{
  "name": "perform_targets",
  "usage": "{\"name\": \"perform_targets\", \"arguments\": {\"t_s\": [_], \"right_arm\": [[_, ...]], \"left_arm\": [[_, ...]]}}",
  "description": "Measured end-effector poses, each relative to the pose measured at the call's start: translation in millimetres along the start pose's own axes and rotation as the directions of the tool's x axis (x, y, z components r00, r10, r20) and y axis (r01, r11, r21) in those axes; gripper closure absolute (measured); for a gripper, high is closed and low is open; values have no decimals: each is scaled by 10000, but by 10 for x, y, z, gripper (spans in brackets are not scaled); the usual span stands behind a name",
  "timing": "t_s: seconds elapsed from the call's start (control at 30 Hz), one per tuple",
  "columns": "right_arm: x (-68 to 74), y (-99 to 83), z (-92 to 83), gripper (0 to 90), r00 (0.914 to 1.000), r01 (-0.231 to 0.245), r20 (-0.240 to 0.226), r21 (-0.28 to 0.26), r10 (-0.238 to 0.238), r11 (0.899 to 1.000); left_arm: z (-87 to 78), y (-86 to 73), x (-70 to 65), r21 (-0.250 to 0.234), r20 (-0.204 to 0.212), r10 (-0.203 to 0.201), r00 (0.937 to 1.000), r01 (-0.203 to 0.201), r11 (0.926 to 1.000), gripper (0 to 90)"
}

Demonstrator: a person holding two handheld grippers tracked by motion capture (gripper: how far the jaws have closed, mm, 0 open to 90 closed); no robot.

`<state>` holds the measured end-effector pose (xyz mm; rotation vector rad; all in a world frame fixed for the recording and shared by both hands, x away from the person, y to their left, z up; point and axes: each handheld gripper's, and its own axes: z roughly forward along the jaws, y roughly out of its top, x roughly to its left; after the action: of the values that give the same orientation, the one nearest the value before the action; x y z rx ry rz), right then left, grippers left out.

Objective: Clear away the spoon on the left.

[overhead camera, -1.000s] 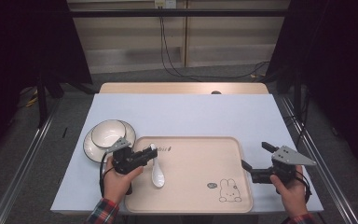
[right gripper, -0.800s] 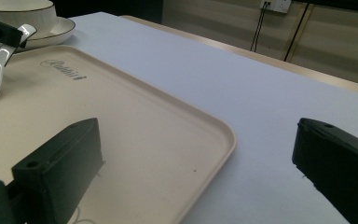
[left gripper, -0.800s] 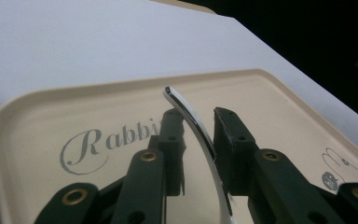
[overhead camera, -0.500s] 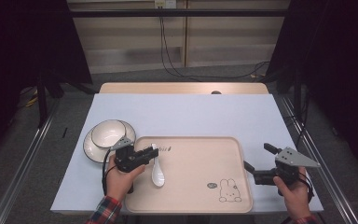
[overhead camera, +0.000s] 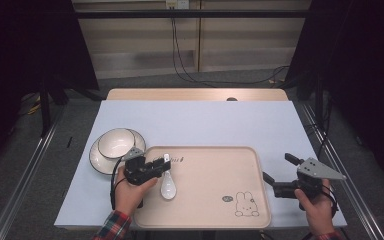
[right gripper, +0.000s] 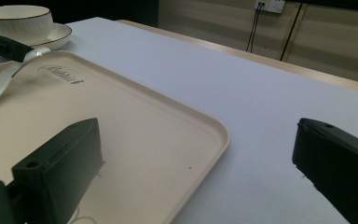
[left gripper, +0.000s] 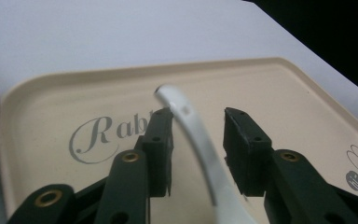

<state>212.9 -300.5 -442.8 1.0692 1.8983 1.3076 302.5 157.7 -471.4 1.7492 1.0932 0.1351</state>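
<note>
Spoon (left gripper: pixel 200 140), glossy white ceramic with a curved handle, lies on the left part of the smooth beige tray (overhead camera: pixel 215 200), its handle between the black jaws of the left gripper (left gripper: pixel 196 140). Those jaws have just been opening; one pad sits against the handle, the other stands clear. The left hand (overhead camera: pixel 130 192) lies low over the tray's edge. At the right, the right gripper (overhead camera: pixel 277 175) hovers just off the tray, jaws wide apart, nothing between them. Farther left, a white bowl (overhead camera: pixel 116 142) sits on a saucer (overhead camera: pixel 97 157).

Left hand-held gripper (left gripper: pixel 198 140) just opening; right hand-held gripper (right gripper: pixel 200 163) wide.
</note>
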Motion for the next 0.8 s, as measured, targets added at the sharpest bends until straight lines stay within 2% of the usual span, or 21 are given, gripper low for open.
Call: {"name": "perform_targets", "arguments": {"t_s": [0.17,0.27,0.3,0.37,0.4,0.43,0.47,0.8], "right_arm": [[18,6,-1,11,10000,48,35,-19,-48,10000],[8,3,-2,11,10000,74,23,-26,-74,10000],[8,3,-2,11,10000,74,23,-26,-74,10000],[3,2,-7,11,10000,75,21,-36,-75,10000],[-1,-1,-10,11,10000,47,21,-33,-47,10000],[-1,-1,-10,11,10000,47,21,-33,-47,10000],[-7,-5,-10,11,9999,98,34,17,-98,10000],[-13,-11,-4,10,9999,93,64,83,-94,9999]], "left_arm": [[-56,35,-28,-230,-43,205,9998,-206,9995,559],[-78,48,-28,-323,-24,402,9992,-402,9987,485],[-94,56,-26,-419,-28,522,9986,-522,9978,485],[-119,73,-32,-634,17,677,9977,-674,9957,429],[-151,92,-45,-814,-11,993,9951,-991,9917,369],[-151,92,-45,-814,-11,993,9951,-991,9917,346],[-178,108,-55,-957,-85,1154,9933,-1157,9887,326],[-221,137,-49,-1246,-7,1375,9905,-1365,9828,221]]}}
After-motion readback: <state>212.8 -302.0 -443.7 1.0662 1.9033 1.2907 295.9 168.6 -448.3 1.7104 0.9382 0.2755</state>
